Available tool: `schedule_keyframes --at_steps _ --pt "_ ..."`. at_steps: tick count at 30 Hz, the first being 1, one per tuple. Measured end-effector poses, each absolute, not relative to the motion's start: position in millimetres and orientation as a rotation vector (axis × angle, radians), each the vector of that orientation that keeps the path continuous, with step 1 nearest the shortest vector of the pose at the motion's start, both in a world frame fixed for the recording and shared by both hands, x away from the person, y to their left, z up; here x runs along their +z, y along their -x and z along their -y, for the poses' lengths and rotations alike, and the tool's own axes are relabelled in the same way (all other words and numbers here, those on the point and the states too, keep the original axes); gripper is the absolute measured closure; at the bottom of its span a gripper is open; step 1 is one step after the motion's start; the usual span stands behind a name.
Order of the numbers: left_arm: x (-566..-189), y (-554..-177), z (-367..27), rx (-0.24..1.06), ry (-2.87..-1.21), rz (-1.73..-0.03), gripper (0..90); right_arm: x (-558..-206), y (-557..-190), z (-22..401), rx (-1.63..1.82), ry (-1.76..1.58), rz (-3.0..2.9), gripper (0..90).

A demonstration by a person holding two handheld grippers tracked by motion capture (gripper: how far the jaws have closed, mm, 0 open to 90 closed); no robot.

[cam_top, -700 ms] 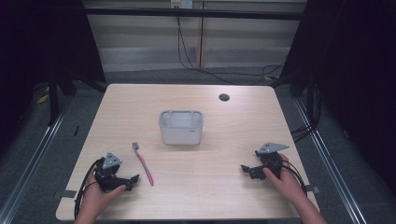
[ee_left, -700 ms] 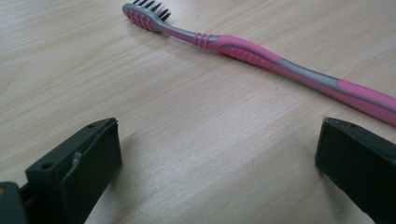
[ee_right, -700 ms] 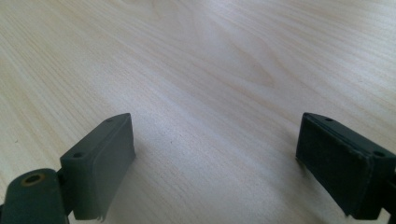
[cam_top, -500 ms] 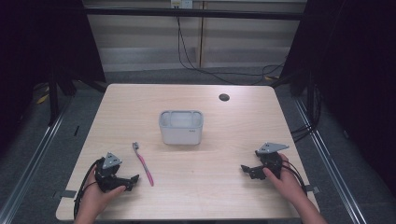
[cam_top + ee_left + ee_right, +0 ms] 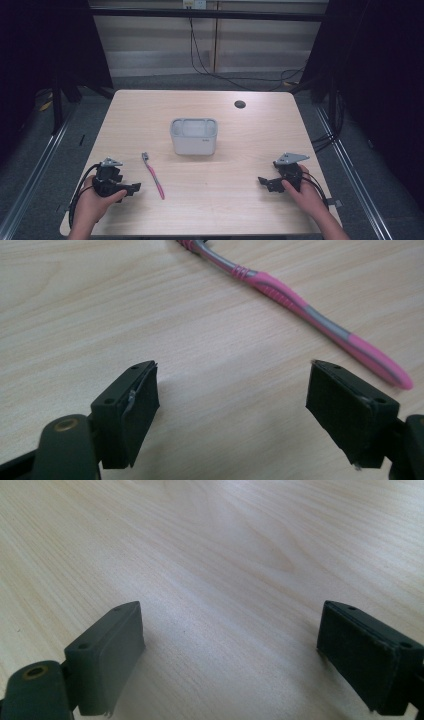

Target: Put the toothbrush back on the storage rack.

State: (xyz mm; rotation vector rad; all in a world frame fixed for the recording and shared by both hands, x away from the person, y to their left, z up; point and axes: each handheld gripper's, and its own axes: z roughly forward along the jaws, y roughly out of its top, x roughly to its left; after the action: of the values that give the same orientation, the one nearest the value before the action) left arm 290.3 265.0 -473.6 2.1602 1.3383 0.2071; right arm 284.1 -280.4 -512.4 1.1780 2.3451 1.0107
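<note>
Left tool (image 5: 131,188) jaws wide, empty, near pink toothbrush (image 5: 153,175) lying on tabletop (image 5: 250,145); right tool (image 5: 265,183) wide, empty.

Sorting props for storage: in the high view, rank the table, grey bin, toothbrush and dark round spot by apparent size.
Largest to smallest:
1. table
2. grey bin
3. toothbrush, long but thin
4. dark round spot
</note>
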Motion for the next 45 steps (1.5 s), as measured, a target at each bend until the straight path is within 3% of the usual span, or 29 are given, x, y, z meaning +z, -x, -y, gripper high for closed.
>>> schedule_keyframes --at_steps 10,21,45 --pt "-458 -310 -244 0.177 -2.102 -1.391 18.5 -512 -284 280 1.007 -1.182 -2.345 10.9" --pt "-451 -324 -238 0.114 -2.074 -1.502 33.2 -512 -284 280 1.007 -1.183 -2.346 10.9" --pt "-453 -339 -232 0.022 -2.007 -1.659 41.6 -512 -284 280 1.008 -1.18 -2.345 10.9"
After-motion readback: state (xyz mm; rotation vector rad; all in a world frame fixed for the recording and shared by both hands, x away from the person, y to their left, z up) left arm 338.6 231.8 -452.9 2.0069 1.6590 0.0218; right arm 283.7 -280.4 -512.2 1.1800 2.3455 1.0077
